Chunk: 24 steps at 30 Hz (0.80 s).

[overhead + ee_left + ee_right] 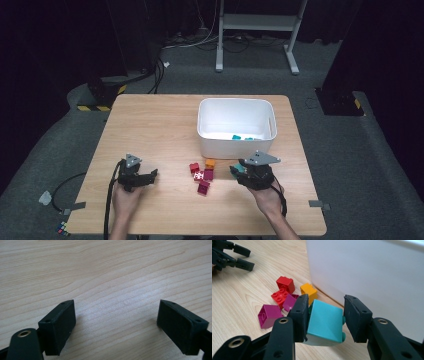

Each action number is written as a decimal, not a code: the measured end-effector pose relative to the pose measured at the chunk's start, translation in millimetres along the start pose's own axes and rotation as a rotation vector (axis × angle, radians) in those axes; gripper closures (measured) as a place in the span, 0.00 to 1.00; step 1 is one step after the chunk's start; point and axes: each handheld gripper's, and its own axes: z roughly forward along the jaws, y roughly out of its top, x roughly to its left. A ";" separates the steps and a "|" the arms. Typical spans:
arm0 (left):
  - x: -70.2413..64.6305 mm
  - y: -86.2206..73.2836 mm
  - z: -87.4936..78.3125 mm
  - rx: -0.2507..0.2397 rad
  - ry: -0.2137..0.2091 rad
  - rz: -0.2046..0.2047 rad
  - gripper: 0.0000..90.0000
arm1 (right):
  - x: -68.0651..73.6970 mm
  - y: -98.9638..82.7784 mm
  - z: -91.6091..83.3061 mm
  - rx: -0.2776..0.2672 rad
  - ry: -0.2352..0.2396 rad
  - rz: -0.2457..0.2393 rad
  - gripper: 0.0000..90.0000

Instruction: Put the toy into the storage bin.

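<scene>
My right gripper (326, 308) is shut on a teal brick (324, 321), its jaws pressing on the brick's two sides, a little above the table beside the white bin (374, 277). From above, that gripper (235, 171) sits just below the bin's front wall (235, 147) with the teal brick (234, 171) at its tip. A small heap lies to its left: a red brick (285, 284), a studded red brick (279, 297), an orange brick (309, 291) and two magenta bricks (267, 315). My left gripper (116, 315) is open over bare wood, its tips (152, 175) pointing toward the heap.
Teal bricks (236, 136) lie inside the bin. The wooden table (150, 125) is bare on its left half and along the front edge. The left gripper (239, 256) shows far off in the right gripper view. A white stand (255, 22) is on the floor behind.
</scene>
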 end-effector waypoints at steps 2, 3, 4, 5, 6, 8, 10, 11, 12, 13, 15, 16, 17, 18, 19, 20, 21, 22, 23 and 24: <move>0.0 0.0 0.0 0.000 0.000 0.000 0.17 | -0.9 2.3 -2.2 -0.004 0.001 0.001 0.63; 0.0 0.0 0.0 0.000 0.000 0.000 0.17 | -1.4 3.5 -3.3 -0.005 0.001 0.001 0.63; 0.0 0.0 0.0 0.000 0.000 0.000 0.17 | -2.1 4.6 -4.4 -0.008 0.003 -0.002 0.63; 0.0 0.0 0.0 0.000 0.000 0.000 0.17 | -2.7 5.9 -5.5 -0.009 0.005 0.000 0.63; 0.0 0.0 0.0 0.000 0.000 0.000 0.17 | -4.2 8.6 -7.7 -0.013 0.007 0.000 0.63; 0.0 0.0 0.0 0.000 0.000 0.000 0.17 | -5.0 10.1 -9.1 -0.015 0.008 0.001 0.63; 0.0 0.0 0.0 0.000 0.000 0.000 0.17 | -6.8 13.5 -12.2 -0.021 0.010 0.005 0.63; 0.0 0.0 0.0 0.000 0.000 0.000 0.17 | -8.3 15.4 -13.9 -0.027 0.013 0.008 0.63; 0.0 0.0 0.0 0.000 0.000 0.000 0.17 | -9.6 17.3 -15.7 -0.031 0.015 0.013 0.63; 0.0 0.0 0.0 0.000 0.000 0.000 0.17 | -11.1 19.3 -17.5 -0.037 0.016 0.017 0.63; 0.0 0.0 0.0 0.000 0.000 0.000 0.17 | -14.0 23.2 -21.2 -0.049 0.018 0.024 0.63; 0.0 0.0 0.0 0.000 0.000 0.000 0.17 | -15.2 25.2 -23.1 -0.050 0.019 0.031 0.63; 0.0 0.0 0.0 0.001 0.000 0.000 0.17 | -16.8 27.2 -24.6 -0.057 0.019 0.029 0.63; 0.0 0.0 0.0 0.000 0.000 0.000 0.17 | -18.1 29.2 -26.4 -0.062 0.026 0.037 0.63; 0.0 0.0 0.0 0.000 0.000 0.000 0.17 | -20.0 31.3 -27.9 -0.071 0.035 0.044 0.63; 0.0 0.0 0.0 0.000 0.000 0.000 0.17 | -21.8 33.5 -29.5 -0.082 0.042 0.052 0.63; -0.1 0.0 0.0 0.000 0.000 0.001 0.17 | -23.0 35.8 -31.2 -0.090 0.042 0.059 0.63; 0.0 0.0 0.0 0.000 0.001 0.001 0.17 | -24.6 38.7 -32.9 -0.099 0.045 0.065 0.63; 0.0 0.0 0.0 0.000 0.001 0.001 0.17 | -25.5 40.5 -33.7 -0.105 0.048 0.069 0.63; 0.0 0.0 0.0 0.001 0.001 0.001 0.17 | -26.9 43.2 -34.7 -0.112 0.050 0.074 0.63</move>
